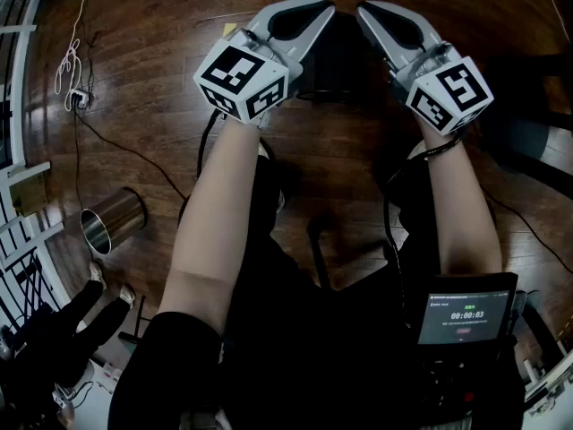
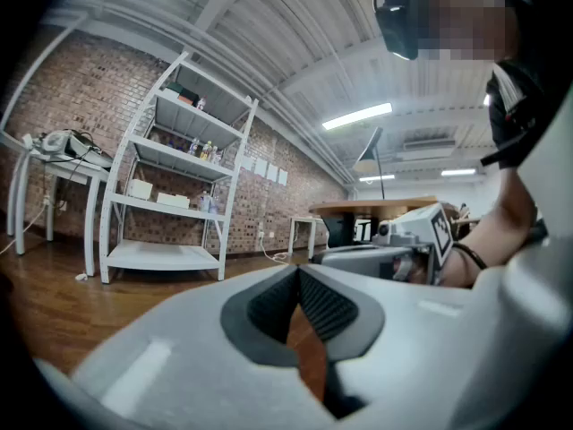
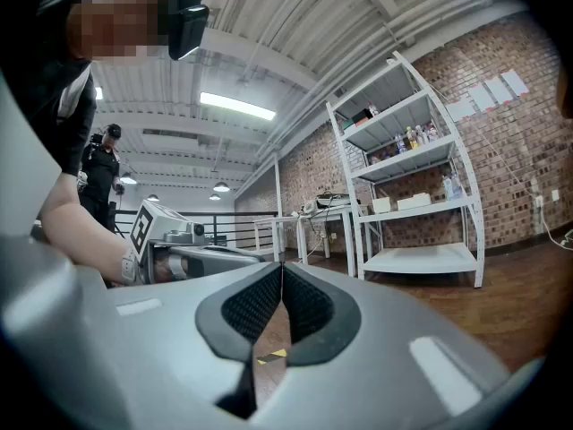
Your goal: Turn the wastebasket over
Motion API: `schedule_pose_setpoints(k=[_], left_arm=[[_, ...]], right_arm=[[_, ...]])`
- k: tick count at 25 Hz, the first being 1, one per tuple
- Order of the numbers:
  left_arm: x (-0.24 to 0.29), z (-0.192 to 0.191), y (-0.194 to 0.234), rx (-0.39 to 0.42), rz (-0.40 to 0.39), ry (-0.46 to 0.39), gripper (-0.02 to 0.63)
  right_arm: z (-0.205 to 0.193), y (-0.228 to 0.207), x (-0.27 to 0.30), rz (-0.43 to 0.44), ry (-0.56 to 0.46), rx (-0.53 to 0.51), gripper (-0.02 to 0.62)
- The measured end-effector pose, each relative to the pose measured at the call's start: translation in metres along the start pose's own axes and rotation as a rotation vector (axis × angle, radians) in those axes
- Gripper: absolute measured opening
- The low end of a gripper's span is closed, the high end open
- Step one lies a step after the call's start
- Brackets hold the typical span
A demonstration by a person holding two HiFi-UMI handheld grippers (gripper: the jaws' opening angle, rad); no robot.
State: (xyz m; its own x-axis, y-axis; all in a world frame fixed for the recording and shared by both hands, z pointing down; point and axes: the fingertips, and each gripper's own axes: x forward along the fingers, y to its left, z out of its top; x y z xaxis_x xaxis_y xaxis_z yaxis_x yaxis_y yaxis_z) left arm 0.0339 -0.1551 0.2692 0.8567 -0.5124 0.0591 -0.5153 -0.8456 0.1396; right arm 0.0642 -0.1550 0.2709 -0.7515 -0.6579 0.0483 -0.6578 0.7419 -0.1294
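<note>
We see a dark wooden floor [image 1: 349,159] across the whole head view. In the left claw view a white shelf unit [image 2: 179,195] stands against a brick wall [image 2: 54,97]. The person's left forearm [image 1: 219,213] and right forearm [image 1: 466,218] reach toward 12 o'clock, side by side and level. The left claw [image 2: 298,270] has its tips pressed together with nothing between them. The right claw [image 3: 282,265] is likewise closed and empty, and only floor shows behind its pads. The wastebasket [image 1: 115,219], a shiny metal cylinder, rests on the floor at 9 o'clock, well apart from both claws. Its open mouth is turned toward 8 o'clock, and it appears to be upright. At 5 o'clock we note a small lit screen [image 1: 464,316]. A thin cable [image 1: 125,148] trails across the floor at 10 o'clock.
</note>
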Motion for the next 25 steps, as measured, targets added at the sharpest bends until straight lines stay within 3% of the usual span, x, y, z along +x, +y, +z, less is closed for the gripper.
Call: schedule_pose_setpoints(k=[5,10,13,19,22,25], left_arm=[[0.003,0.014,0.021,0.021,0.013,-0.011,0.0],[0.016,0.005,0.025,0.052,0.002,0.023,0.0],[0.015,0.006,0.023,0.038,-0.011,0.01,0.0],[0.01,0.011,0.028,0.005,0.001,-0.019,0.0],[0.009,0.017,0.031,-0.003,0.009,-0.031,0.0],[0.004,0.024,0.035,-0.024,0.015,-0.058,0.0]], right_arm=[[0.005,-0.009,0.018,-0.006,-0.015,-0.012,0.011],[-0.004,-0.025,0.028,-0.085,-0.063,-0.013,0.011],[-0.012,-0.03,0.029,-0.123,-0.102,0.044,0.01],[-0.048,-0.039,0.024,-0.169,-0.252,0.381,0.011],[-0.07,-0.046,0.018,-0.154,-0.398,0.597,0.011],[-0.11,-0.063,0.001,-0.206,-0.531,0.837,0.012]])
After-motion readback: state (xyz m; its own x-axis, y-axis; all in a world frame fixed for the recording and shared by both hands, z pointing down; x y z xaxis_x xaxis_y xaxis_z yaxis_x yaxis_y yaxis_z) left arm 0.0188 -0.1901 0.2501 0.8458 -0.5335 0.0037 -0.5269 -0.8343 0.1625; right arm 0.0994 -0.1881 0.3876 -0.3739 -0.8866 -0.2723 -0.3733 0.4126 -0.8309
